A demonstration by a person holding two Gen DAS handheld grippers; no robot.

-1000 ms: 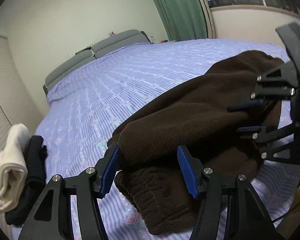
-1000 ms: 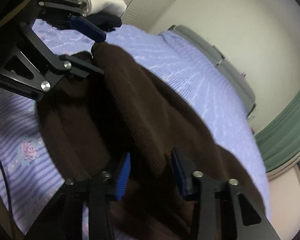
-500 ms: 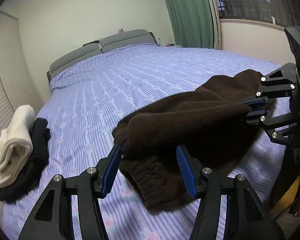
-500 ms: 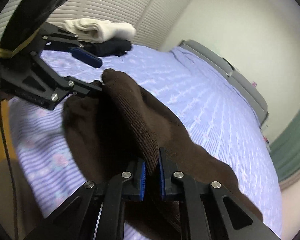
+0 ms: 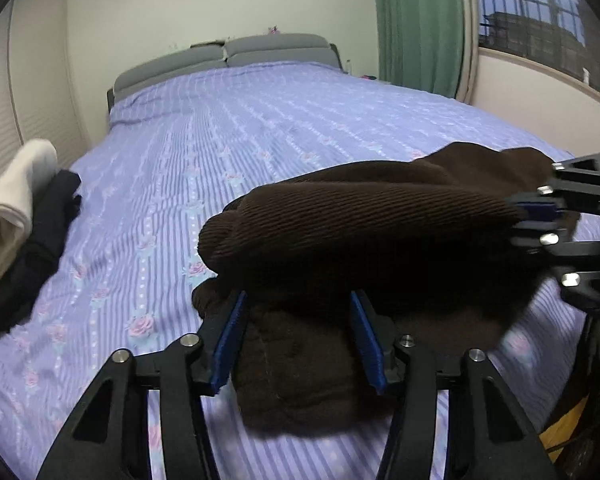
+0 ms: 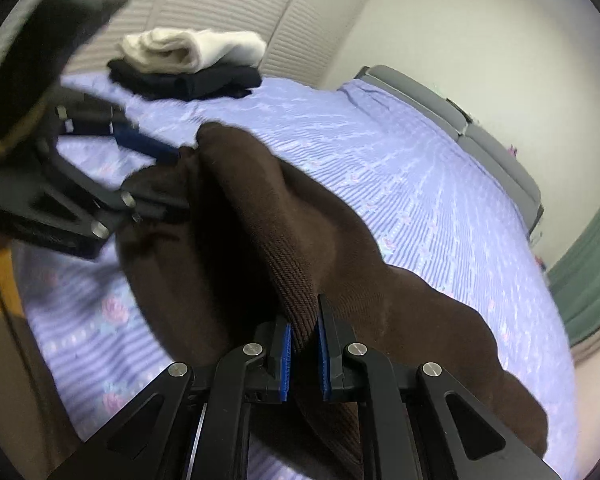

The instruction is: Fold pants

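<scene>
Pants (image 5: 364,216) bunched at near edge of bed (image 5: 236,128). Right tongs (image 6: 303,354) clamped on fold ridge. Left tongs (image 5: 298,340) closing, pads apart around waistband, not gripping. Risk: lopsided lift, fold slumps if left misses.

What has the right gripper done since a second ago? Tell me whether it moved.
Yes. The right gripper has closed from open jaws onto the brown pants and lifted that fold up from the purple bedsheet, which stayed put.

Lilac striped bed (image 5: 228,128) bearing brown pants (image 5: 360,216), folded clothes stack (image 5: 16,216).
</scene>
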